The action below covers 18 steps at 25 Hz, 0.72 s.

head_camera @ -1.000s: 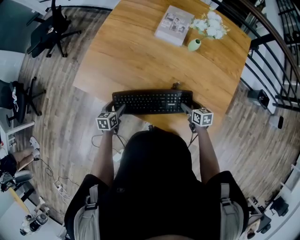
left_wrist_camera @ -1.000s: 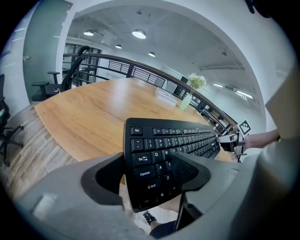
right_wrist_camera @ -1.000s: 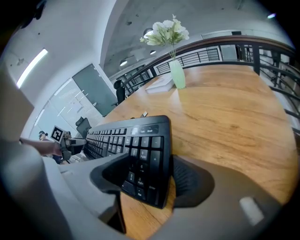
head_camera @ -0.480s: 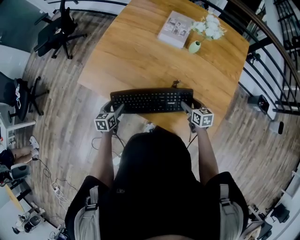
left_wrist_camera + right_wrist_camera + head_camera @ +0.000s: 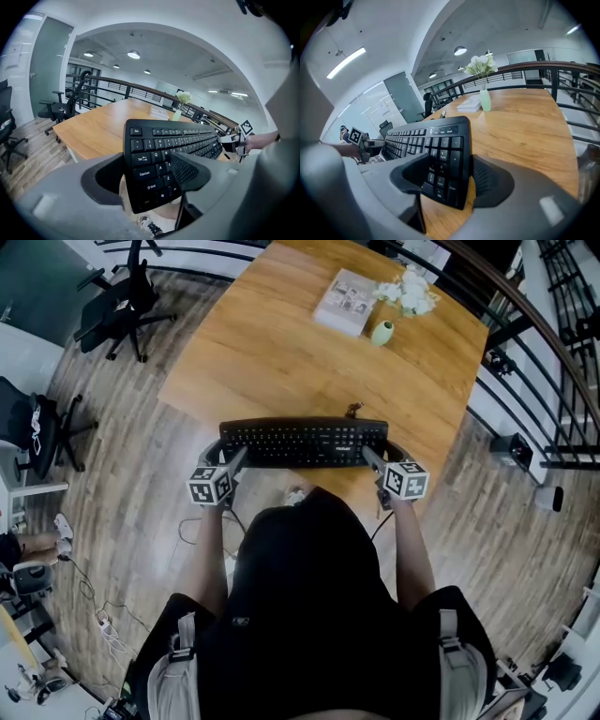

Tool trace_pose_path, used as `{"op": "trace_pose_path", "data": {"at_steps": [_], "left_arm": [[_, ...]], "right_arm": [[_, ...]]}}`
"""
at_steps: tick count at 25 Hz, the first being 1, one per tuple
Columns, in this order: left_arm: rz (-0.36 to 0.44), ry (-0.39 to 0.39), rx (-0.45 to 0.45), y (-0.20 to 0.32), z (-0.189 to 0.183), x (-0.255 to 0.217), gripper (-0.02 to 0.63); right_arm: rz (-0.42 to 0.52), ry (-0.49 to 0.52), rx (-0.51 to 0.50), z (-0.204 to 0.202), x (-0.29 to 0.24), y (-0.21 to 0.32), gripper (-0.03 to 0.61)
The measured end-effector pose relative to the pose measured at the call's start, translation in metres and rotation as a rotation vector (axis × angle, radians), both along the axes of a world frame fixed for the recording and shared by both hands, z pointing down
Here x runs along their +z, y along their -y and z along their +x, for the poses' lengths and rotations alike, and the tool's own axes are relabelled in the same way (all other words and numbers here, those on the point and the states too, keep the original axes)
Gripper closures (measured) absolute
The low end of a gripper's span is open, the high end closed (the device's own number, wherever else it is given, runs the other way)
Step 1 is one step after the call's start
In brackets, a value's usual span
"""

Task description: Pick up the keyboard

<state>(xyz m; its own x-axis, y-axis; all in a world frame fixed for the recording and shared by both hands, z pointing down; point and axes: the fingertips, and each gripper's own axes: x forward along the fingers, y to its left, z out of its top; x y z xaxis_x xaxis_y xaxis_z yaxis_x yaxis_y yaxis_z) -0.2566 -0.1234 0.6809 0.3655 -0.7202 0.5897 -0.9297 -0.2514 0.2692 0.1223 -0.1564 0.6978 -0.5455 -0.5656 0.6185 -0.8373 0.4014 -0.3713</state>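
The head camera sits above the person and looks steeply down from well back. The desk (image 5: 281,352) fills its picture from the centre up to 12 o'clock, and the keyboard (image 5: 305,442) lies across the middle. The left tool (image 5: 234,460) carries a camera close behind its jaws at the keyboard's 9 o'clock end. It looks low across the keys toward about 1 o'clock of the head view. The right tool (image 5: 368,457) carries one at the 3 o'clock end, facing about 11 o'clock. All three views share the keyboard, the desk top and the flower vase (image 5: 382,332). Each tool camera also sees the other tool, small, at the keyboard's far end.
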Motion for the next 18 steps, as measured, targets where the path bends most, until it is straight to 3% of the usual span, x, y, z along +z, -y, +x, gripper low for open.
{"op": "trace_pose_path", "data": {"at_steps": [10, 18], "left_arm": [[0.075, -0.009, 0.004, -0.028, 0.005, -0.029, 0.313], [0.102, 0.001, 0.026, -0.045, 0.015, -0.047, 0.313]], "right_arm": [[0.088, 0.005, 0.029, 0.006, -0.04, -0.035, 0.295], [0.1, 0.009, 0.06, 0.018, -0.05, -0.063, 0.295]]}}
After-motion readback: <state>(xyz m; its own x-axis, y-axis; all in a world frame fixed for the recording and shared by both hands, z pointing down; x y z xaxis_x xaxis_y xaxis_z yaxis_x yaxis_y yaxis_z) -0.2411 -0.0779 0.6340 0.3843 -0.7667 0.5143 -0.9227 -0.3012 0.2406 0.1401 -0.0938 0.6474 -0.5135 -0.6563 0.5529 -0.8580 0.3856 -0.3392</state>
